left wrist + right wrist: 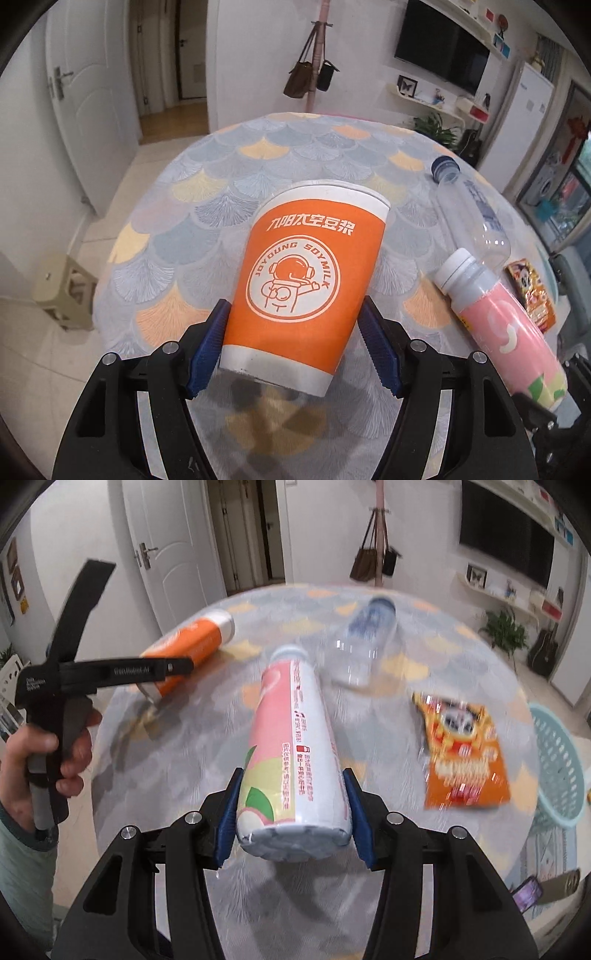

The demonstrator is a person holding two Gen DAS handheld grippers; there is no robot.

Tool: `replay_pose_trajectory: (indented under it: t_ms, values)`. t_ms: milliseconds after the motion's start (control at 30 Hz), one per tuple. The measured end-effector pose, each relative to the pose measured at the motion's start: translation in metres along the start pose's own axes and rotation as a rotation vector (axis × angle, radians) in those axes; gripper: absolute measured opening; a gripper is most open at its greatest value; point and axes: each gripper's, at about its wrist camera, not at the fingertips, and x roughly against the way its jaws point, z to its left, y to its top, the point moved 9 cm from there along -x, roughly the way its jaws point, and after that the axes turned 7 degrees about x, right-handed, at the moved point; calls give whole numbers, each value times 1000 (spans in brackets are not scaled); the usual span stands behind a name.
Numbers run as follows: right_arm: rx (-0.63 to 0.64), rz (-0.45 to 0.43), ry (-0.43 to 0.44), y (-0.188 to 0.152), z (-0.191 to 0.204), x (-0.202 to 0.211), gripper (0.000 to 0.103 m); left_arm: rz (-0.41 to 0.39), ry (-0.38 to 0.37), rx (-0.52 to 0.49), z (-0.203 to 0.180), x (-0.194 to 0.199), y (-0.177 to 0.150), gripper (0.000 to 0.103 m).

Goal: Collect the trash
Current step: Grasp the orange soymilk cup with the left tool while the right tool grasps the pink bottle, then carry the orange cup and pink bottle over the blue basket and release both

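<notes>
L gripper (291, 343) pinching orange soymilk cup (295, 280), R gripper (291, 816) clamped on pink drink bottle (291, 746); both look lifted off table (184, 206). Pickup step underway, prob. Next: carry to teal basket (557, 760), right of table; release.

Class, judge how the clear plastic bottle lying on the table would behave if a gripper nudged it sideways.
The clear plastic bottle lies on its side and looks round, so it would probably roll. It appears empty, so likely light and easily shoved. Its thin see-through wall may dent under a squeeze.
</notes>
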Motion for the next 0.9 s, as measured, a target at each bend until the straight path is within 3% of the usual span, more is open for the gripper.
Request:
replay_pose_trajectory:
  t_ms: [100,200,433,533,600,900]
  values:
    - [-19,24,15,-3,-1,-5,50,4,5,5,1,3,-5,68]
    - [-51,53,50,4,-1,-11,72,9,19,4,0,3,-9,68]
    - [-116,109,74,31,0,-37,72,-6,36,-2,-3,4,-7,68]
    - [-102,130,63,34,4,-45,66,-15,38,-6,-4,6,-6,68]
    - [-88,142,51,34,6,-49,46,-20,37,-6,-4,7,-5,68]
    - [-95,92,83,32,2,-38,46,-47,19,-14,-11,16,0,68]
